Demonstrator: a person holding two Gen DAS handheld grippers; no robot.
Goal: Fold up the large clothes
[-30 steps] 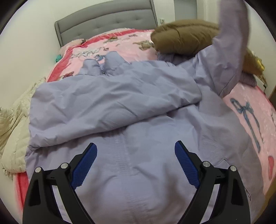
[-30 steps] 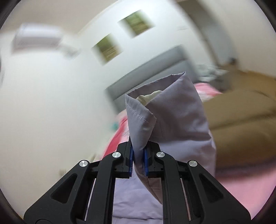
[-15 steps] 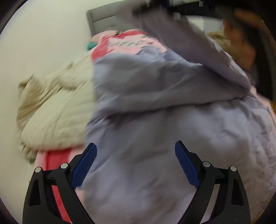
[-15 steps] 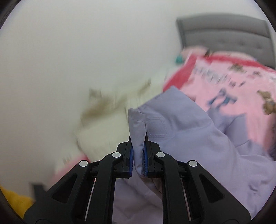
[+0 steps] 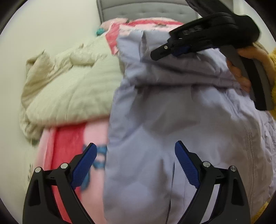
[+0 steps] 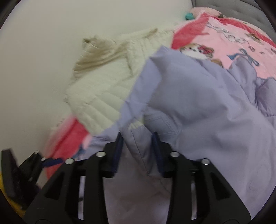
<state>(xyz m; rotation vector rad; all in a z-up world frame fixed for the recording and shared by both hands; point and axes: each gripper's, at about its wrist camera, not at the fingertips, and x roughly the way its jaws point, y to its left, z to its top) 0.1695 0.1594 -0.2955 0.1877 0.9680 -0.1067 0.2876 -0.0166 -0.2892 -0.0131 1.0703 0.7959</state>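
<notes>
A large lilac padded jacket (image 5: 172, 120) lies on the pink bed, with one sleeve folded across its body. My left gripper (image 5: 136, 165) is open and empty, low over the jacket's near left edge. My right gripper (image 6: 138, 146) has its jaws parted; the sleeve's cuff (image 6: 139, 139) still sits loosely between them. In the left wrist view the right gripper (image 5: 165, 51) reaches in from the upper right over the folded sleeve. The jacket fills the right of the right wrist view (image 6: 207, 106).
A cream quilted coat (image 5: 69, 86) lies bunched against the wall to the jacket's left, also in the right wrist view (image 6: 103, 82). The pink and red blanket (image 5: 69, 137) covers the bed. A grey headboard (image 5: 146, 8) stands at the far end.
My right gripper carried the sleeve from high in the air down and left across the jacket, then its jaws parted. The left gripper shifted towards the jacket's left edge.
</notes>
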